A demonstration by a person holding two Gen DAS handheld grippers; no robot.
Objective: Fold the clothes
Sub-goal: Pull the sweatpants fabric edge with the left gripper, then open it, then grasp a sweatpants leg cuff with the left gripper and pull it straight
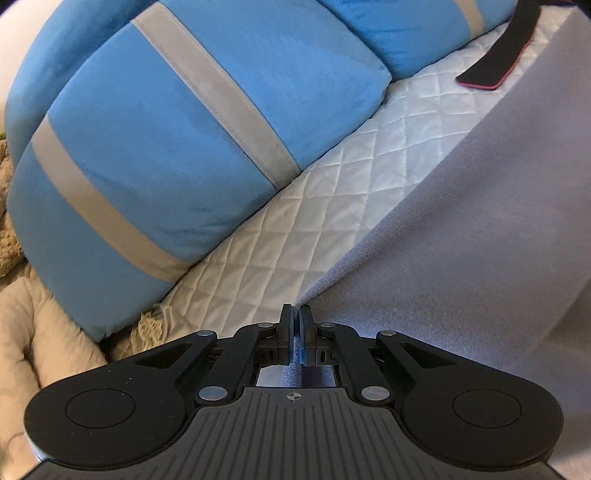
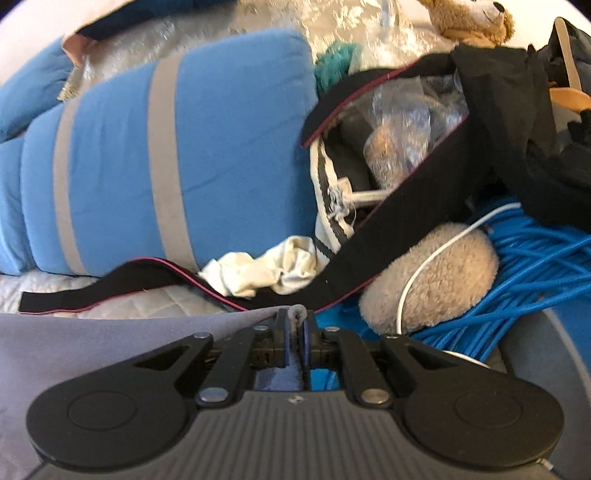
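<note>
A pale lavender-grey fleece garment [image 1: 461, 229] lies over a white bedcover [image 1: 332, 177] quilted in a diamond pattern. The pillows [image 1: 166, 147] are bright blue, each crossed by 2 grey bands. A black strap [image 1: 495, 62] has magenta-pink edging. In the right wrist view: a cream crumpled cloth [image 2: 266, 271], a beige fluffy cushion [image 2: 439, 273], bright blue cable coils [image 2: 535, 266], a thin white cord [image 2: 424, 266], a tan teddy bear [image 2: 469, 18].

Cloth [image 2: 92, 332] near left on quilt [image 1: 314, 206]; pillow [image 2: 177, 162] far behind; strap [image 2: 110, 291] between them; bag [image 2: 406, 147] right of pillow.
</note>
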